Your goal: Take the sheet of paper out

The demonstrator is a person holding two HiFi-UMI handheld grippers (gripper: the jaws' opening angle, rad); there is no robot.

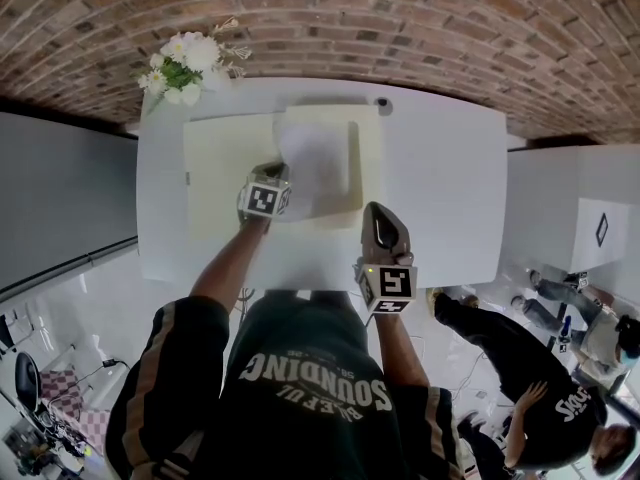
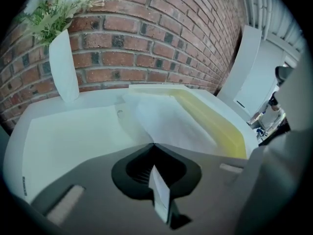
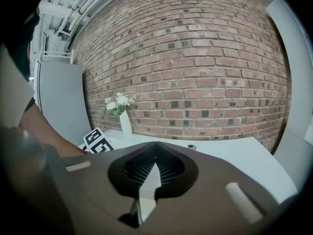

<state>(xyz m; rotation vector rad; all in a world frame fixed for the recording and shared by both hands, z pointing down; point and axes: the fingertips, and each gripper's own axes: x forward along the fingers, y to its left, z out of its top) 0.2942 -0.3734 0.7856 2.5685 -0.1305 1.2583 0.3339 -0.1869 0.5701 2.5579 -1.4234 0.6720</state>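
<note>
Brick wall (image 1: 400, 28) backed the white table (image 1: 440, 188). The left gripper (image 2: 154, 144) pinched a corner of the sheet of paper (image 1: 318, 158), likely light, limp and easily torn. The right gripper (image 3: 155, 143) hung pressed together, empty.

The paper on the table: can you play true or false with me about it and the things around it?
1. The left gripper pinches the sheet of paper. True.
2. The right gripper holds the paper too. False: it is shut on nothing.
3. The flowers stand in a white vase. True.
4. The wall is painted blue. False: it is a brick wall.
</note>
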